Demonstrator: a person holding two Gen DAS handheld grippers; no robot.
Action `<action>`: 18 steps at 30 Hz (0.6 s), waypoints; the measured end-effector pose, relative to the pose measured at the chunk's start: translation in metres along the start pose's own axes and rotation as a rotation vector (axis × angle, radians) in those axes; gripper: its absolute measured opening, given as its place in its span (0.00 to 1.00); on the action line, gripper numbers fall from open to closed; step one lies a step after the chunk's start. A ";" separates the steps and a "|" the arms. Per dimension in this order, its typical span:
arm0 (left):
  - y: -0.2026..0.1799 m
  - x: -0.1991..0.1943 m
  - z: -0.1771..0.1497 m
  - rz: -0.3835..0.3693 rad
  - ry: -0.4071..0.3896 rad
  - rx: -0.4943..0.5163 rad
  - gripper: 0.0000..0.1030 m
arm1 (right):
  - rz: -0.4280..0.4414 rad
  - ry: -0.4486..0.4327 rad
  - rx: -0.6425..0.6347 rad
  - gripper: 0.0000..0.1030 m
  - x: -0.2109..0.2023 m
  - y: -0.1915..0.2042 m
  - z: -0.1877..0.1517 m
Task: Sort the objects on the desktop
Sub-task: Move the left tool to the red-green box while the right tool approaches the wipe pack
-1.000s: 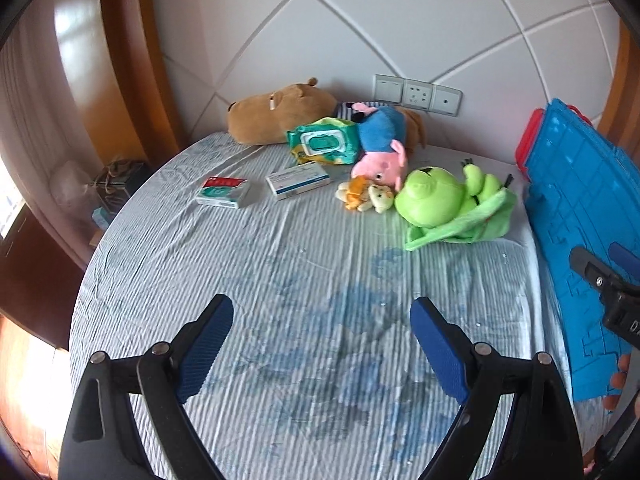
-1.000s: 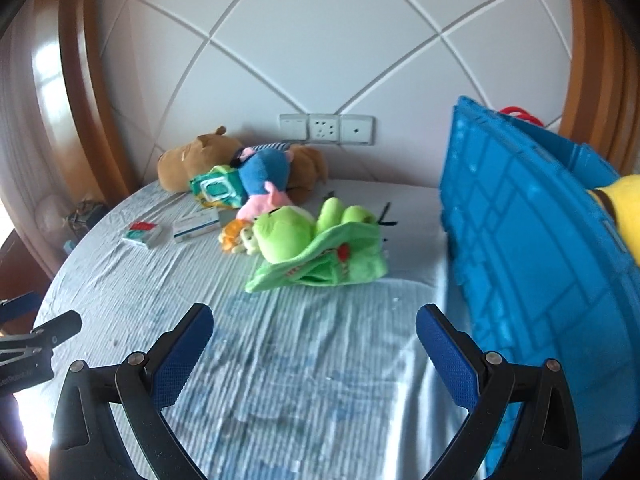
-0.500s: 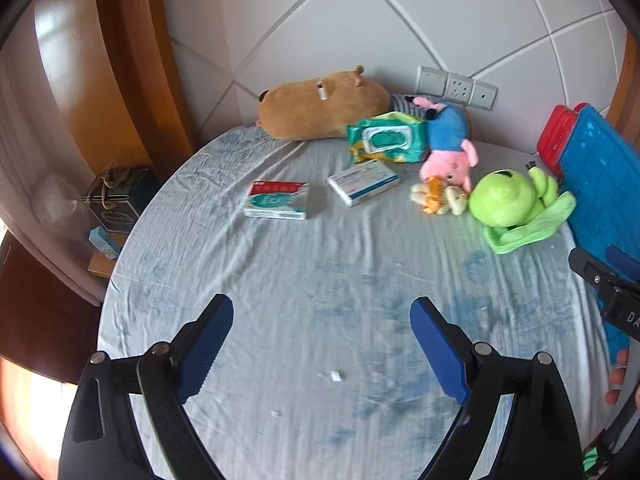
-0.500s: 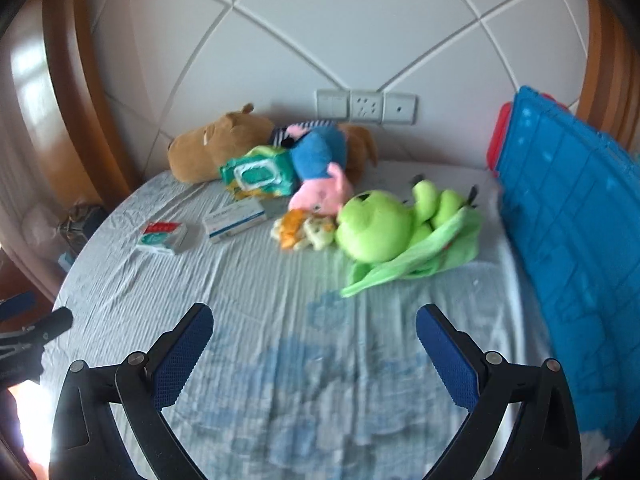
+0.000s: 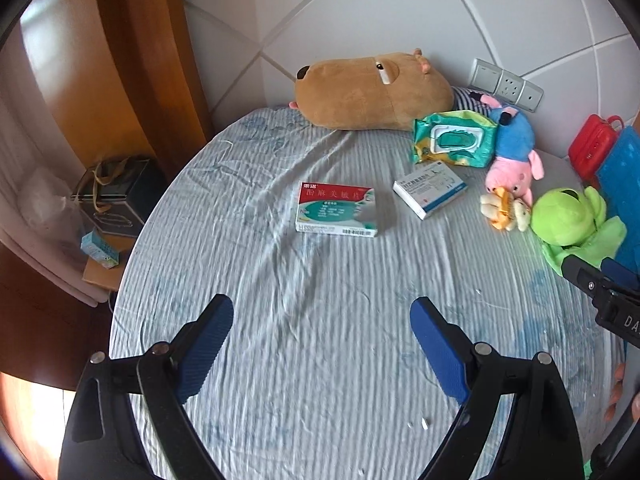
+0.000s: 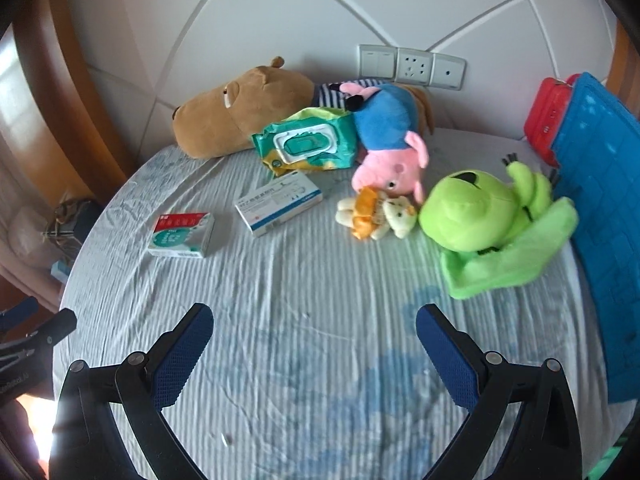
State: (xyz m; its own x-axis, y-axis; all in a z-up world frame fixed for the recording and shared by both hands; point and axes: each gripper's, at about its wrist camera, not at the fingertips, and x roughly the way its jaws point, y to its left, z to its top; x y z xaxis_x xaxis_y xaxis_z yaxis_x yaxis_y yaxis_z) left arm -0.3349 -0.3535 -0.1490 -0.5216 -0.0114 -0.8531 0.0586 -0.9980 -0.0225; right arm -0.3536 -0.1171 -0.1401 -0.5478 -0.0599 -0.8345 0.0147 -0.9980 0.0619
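Now | left claw [image 5: 322, 332] released, right claw [image 6: 315, 338] released | medicine box [image 5: 337, 209] well ahead

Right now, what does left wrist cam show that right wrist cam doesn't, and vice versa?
Left wrist only: the left gripper, open with nothing between its fingers, and a small teal carton on a low stand beside the table.

Right wrist only: the right gripper, open and empty, plus all three wall plates.

Both: capybara plush, wipes pack, pig plush, two medicine boxes, green frog plush, blue crate.
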 end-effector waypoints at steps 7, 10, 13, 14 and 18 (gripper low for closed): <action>-0.006 0.067 0.037 0.000 0.048 0.033 0.88 | 0.006 0.065 0.016 1.00 0.070 0.013 0.035; -0.013 0.100 0.054 -0.007 0.067 0.054 0.88 | -0.003 0.079 0.023 1.00 0.096 0.012 0.046; -0.020 0.135 0.066 -0.010 0.093 0.062 0.88 | -0.018 0.095 0.026 1.00 0.122 0.009 0.055; -0.022 0.147 0.069 -0.010 0.105 0.062 0.88 | -0.023 0.101 0.026 1.00 0.129 0.009 0.057; -0.027 0.183 0.078 -0.024 0.121 0.054 1.00 | -0.035 0.117 0.030 1.00 0.159 0.005 0.064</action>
State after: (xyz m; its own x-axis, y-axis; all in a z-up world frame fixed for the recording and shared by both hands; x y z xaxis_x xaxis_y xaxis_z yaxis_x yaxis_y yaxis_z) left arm -0.4981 -0.3330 -0.2641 -0.4152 0.0165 -0.9096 -0.0006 -0.9998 -0.0179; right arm -0.4946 -0.1303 -0.2376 -0.4465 -0.0284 -0.8944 -0.0286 -0.9985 0.0459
